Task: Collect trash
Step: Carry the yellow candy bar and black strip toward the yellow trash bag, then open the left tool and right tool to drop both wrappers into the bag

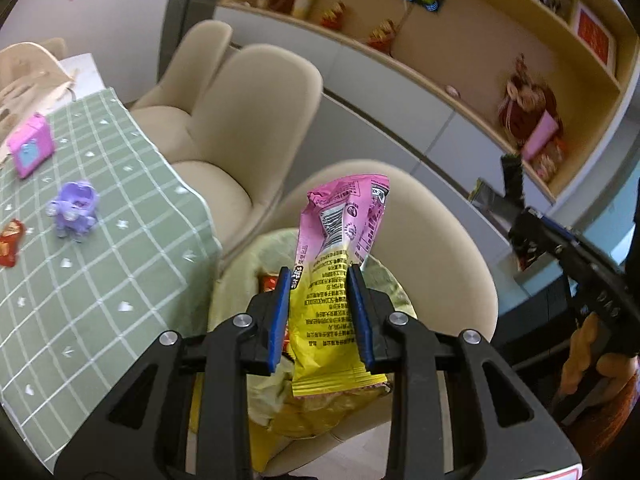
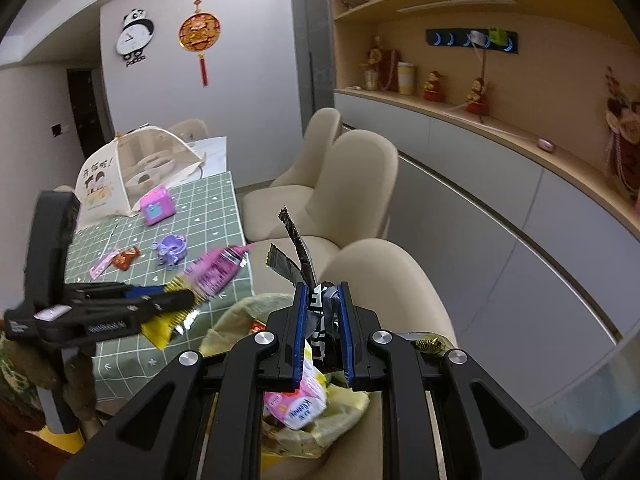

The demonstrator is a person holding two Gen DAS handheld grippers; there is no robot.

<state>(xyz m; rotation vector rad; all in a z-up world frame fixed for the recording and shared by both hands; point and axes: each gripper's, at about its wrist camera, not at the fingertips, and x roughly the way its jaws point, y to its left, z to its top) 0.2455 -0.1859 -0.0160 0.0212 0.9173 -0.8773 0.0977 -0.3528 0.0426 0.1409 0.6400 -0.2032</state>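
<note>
1. Beige chairs [image 2: 352, 184] line the right edge of a worktop [image 1: 132, 216] under a green checked cloth; wooden shelves with ornaments fill the upper right of both views.
2. Left tongs [image 1: 320, 312] are pinching a pink-and-yellow wrapper [image 1: 340, 240] at its middle, upright, over a pale bag [image 1: 256, 264] that sits open on the nearest chair at lower centre.
3. Right tongs [image 2: 322, 332] are pressed on a crumpled black wrapper [image 2: 296, 252], also above the bag, which already holds a pink packet [image 2: 296, 404]. Both pieces seem held there to be dropped in.
4. Left on the cloth, mid-left of the right view: a red wrapper [image 2: 126, 258] and a pink strip [image 2: 102, 266], likely trash, beside a purple toy [image 2: 172, 248], a pink box [image 2: 156, 206] and a mesh food cover [image 2: 136, 172].
</note>
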